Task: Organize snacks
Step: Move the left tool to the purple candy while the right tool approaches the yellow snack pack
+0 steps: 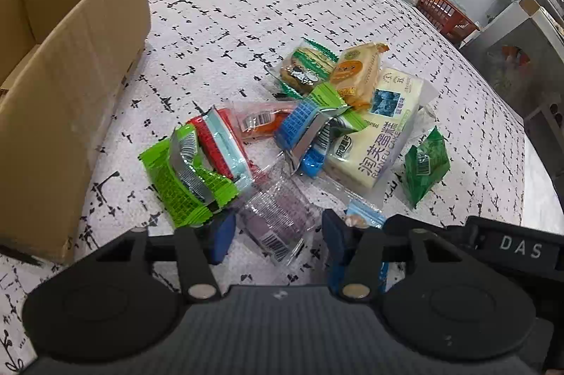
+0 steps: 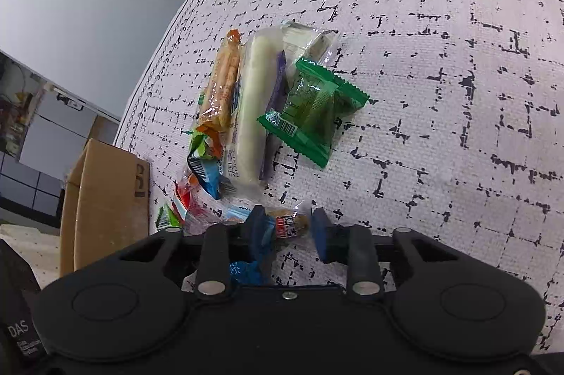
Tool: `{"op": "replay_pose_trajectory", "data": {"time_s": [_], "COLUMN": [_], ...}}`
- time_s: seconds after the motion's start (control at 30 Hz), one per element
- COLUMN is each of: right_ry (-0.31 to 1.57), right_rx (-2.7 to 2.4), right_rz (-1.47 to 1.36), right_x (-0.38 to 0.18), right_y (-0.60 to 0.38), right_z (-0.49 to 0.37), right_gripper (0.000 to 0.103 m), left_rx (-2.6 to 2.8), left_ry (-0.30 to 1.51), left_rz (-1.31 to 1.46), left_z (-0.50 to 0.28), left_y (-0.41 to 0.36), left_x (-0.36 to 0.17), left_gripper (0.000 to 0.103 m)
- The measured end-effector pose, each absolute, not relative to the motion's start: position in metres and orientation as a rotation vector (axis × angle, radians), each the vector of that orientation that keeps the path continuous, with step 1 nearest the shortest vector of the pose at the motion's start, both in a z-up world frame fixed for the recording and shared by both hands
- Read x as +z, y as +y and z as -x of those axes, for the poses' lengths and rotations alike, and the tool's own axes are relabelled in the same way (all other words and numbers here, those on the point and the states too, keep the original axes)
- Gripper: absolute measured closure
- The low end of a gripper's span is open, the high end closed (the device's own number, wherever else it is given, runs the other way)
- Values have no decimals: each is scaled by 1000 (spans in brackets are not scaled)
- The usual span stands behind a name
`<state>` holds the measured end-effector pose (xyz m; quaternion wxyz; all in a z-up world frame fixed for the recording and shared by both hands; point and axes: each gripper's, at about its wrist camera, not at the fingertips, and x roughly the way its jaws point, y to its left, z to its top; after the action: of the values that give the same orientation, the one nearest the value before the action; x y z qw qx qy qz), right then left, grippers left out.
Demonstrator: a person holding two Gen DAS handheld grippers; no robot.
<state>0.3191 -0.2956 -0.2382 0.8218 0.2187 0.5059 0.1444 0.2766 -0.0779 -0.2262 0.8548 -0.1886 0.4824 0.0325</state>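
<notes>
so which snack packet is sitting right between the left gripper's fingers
The clear packet with the purple snack, barcode toward the camera, lies between the open left gripper. The lime green packet sits outside the left finger.

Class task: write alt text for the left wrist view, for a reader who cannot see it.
The open left gripper hovers over a clear purple-tinted snack packet, at the near edge of a pile of wrapped snacks on a patterned tablecloth. An open cardboard box stands to the left.
</notes>
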Motion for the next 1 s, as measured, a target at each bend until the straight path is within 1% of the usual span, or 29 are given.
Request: {"op": "replay_pose_trajectory", "data": {"time_s": [0.03,0.17,0.37,0.43,0.53,0.57,0.63,0.7,0.77,0.87,1.0], "right_ry": [1070,1044,1009,1004,1005,999,982,967,952,964,1056], "right_rx": [299,231,89,61,57,41,37,52,49,92,200], "right_rz": [-461,-447,-477,-476,-470,-468,-477,-482,-471,-489,-541], "right_x": [-237,-231,-226,-224,-222,-220,-217,-213,-207,-205,-217], "right_y": [-297,-303,-319,-321,-320,-322,-323,-320,-319,-316,-310], "right_z": [-318,-311,-304,-302,-300,-299,-294,-290,-282,-279,-288], "right_gripper": [79,80,79,76,75,74,69,59,57,57,57], "left_rx": [67,68,70,64,59,63,62,61,64,65,61], "left_ry": [1016,1025,1073,1087,1107,1111,1104,1093,1076,1041,1038], "left_rz": [405,409,402,398,379,367,358,370,388,412,429], "left_z": [-276,-271,-261,-257,-252,-252,-249,-247,-245,-242,-244], "left_y": [-77,-75,-72,-72,-74,-75,-74,-72,-69,-64,-64], "left_x": [-226,-224,-220,-218,-216,-215,-212,-209,-205,-200,-198], "left_gripper": [58,65,66,66,65,63,62,56,47,43,40]}}
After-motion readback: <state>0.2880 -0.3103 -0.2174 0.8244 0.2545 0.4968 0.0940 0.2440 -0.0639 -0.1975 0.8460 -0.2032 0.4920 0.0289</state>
